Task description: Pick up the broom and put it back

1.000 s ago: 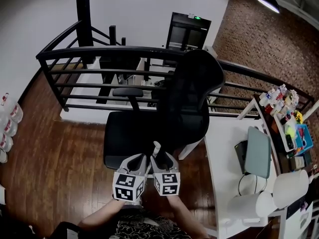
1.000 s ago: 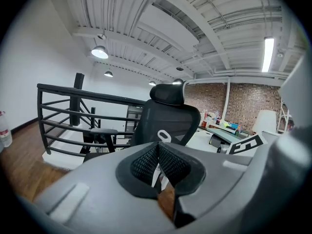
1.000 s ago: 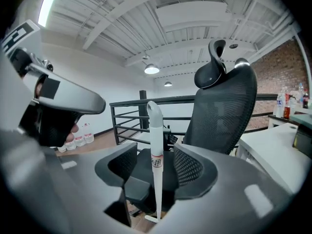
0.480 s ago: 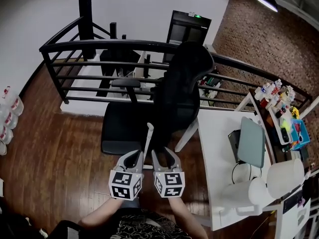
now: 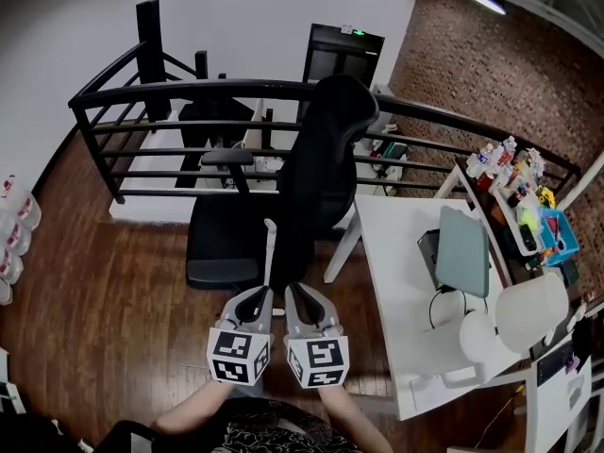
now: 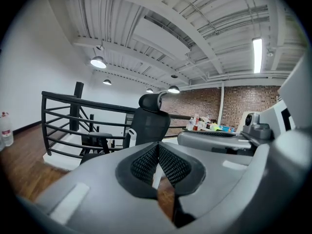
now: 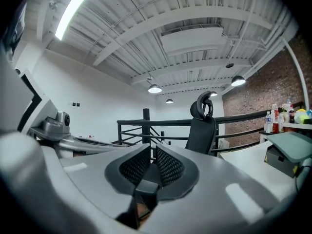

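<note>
The broom shows only as a thin white handle (image 5: pixel 269 250), standing up in front of the black office chair (image 5: pixel 316 159). My left gripper (image 5: pixel 261 295) is shut on the handle. In the left gripper view the handle's rounded top (image 6: pixel 130 137) rises beyond the jaws, and a white strip of it shows between the mesh pads (image 6: pixel 146 162). The broom's head is hidden. My right gripper (image 5: pixel 296 295) is right beside the left one. Its jaws have just been closing and stand almost together, with nothing between them in the right gripper view (image 7: pixel 152 152).
A black railing (image 5: pixel 189 91) runs behind the chair, with a drop beyond it. A white desk (image 5: pixel 396 253) at the right carries a grey-green case (image 5: pixel 462 250) and cables. Shelves of small items (image 5: pixel 528 201) stand far right. Water bottles (image 5: pixel 11 239) line the left wall on the wooden floor.
Both grippers have drawn back from the chair seat over the wooden floor. The white handle shows longer and now rises over the left gripper rather than the right. The right jaws have closed.
</note>
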`<move>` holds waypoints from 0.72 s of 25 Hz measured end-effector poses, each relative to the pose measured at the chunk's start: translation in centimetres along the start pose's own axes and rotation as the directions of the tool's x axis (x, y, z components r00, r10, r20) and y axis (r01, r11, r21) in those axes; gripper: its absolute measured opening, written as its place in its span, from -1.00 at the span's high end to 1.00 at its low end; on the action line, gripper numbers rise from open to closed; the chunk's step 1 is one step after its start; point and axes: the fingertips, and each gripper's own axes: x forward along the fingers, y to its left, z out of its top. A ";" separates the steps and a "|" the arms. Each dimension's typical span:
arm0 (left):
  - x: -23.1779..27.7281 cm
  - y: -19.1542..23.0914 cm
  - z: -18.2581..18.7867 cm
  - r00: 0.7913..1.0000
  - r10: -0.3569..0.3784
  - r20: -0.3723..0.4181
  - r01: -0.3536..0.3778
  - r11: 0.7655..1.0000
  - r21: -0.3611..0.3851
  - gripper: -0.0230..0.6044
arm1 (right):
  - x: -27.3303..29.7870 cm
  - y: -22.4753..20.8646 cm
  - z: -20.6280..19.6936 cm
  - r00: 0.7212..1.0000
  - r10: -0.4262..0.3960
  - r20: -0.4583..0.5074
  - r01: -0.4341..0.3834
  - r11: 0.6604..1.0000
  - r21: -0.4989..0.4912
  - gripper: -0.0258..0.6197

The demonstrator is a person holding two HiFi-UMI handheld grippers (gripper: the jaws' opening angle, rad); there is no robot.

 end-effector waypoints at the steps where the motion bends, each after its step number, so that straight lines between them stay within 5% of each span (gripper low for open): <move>1: -0.4 -0.4 0.0 1.000 -0.001 0.004 0.001 1.000 0.003 0.91 | -0.6 0.2 0.1 1.000 0.000 0.006 0.000 1.000 -0.001 0.85; 18: -7.9 -5.1 -1.0 0.998 0.009 0.057 -0.012 0.999 0.046 0.91 | -8.4 4.5 -0.1 0.997 0.068 0.039 -0.068 0.998 -0.008 0.92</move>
